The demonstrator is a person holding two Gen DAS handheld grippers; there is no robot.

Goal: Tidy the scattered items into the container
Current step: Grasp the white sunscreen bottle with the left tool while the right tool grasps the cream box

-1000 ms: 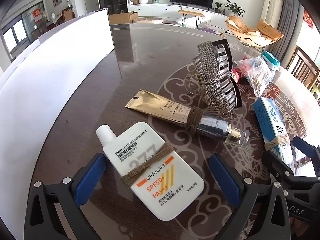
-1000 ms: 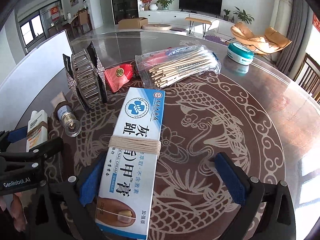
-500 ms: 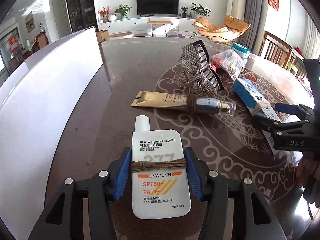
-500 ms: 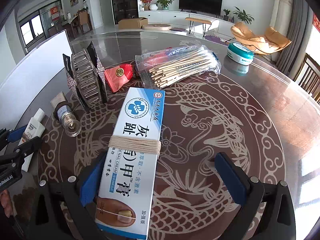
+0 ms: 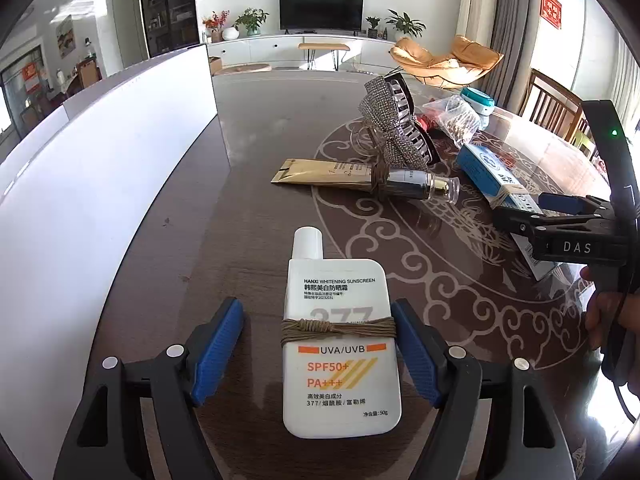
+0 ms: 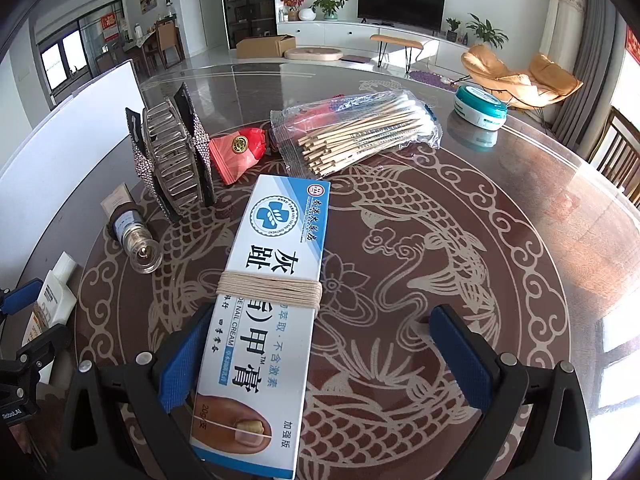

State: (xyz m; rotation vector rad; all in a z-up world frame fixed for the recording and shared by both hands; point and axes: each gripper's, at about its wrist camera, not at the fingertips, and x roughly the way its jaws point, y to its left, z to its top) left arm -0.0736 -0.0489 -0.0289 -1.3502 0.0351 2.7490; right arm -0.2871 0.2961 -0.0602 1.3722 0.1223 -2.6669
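On the near table, I held my left gripper (image 5: 316, 344) spread around the sunscreen (image 5: 340, 360), only its right pad touching, ready to pinch, while my right gripper (image 6: 324, 356) gaped astride the cream box (image 6: 264, 312), the white container (image 5: 100, 168) standing left.

left tongs (image 5: 318, 350): spread wide, low | right tongs (image 6: 326, 354): spread wide, low

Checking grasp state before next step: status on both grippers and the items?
Left gripper open, jaws straddling sunscreen bottle on table. Right gripper open over nail cream box, left jaw against it. White container to the left, path unobstructed.
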